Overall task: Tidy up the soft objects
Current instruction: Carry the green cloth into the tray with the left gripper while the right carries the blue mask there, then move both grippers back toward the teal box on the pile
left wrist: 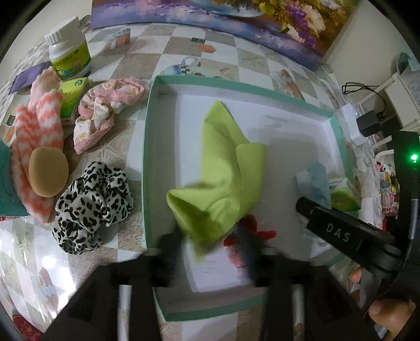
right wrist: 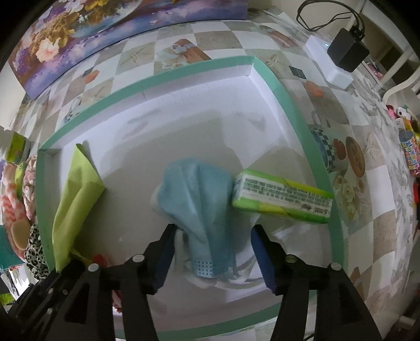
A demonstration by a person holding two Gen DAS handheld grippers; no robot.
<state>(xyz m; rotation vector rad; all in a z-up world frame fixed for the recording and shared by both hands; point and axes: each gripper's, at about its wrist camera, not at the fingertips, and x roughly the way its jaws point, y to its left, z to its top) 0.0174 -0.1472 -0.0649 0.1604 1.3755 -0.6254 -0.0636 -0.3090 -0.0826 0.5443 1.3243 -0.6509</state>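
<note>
A shallow white box with a teal rim (left wrist: 145, 157) (right wrist: 296, 110) lies on the checked tablecloth. Inside it a lime green cloth (left wrist: 223, 170) (right wrist: 76, 188) is draped, its near end between the blurred fingers of my left gripper (left wrist: 211, 246), which stands open over it. Something red (left wrist: 262, 233) peeks out beside that end. A light blue cloth (right wrist: 199, 199) (left wrist: 315, 181) lies in the box between the fingers of my right gripper (right wrist: 212, 244). That gripper is open, with gaps on both sides of the cloth. A green tissue pack (right wrist: 282, 196) lies just right of the blue cloth.
Left of the box lie a leopard-print scrunchie (left wrist: 92, 204), a coral zigzag cloth (left wrist: 39, 131) with a tan sponge (left wrist: 48, 171) on it, a pink towel (left wrist: 105, 110), a small green carton (left wrist: 72, 97) and a white bottle (left wrist: 69, 49). A painting (left wrist: 236, 18) leans behind. A black charger (right wrist: 347, 51) sits at the far right.
</note>
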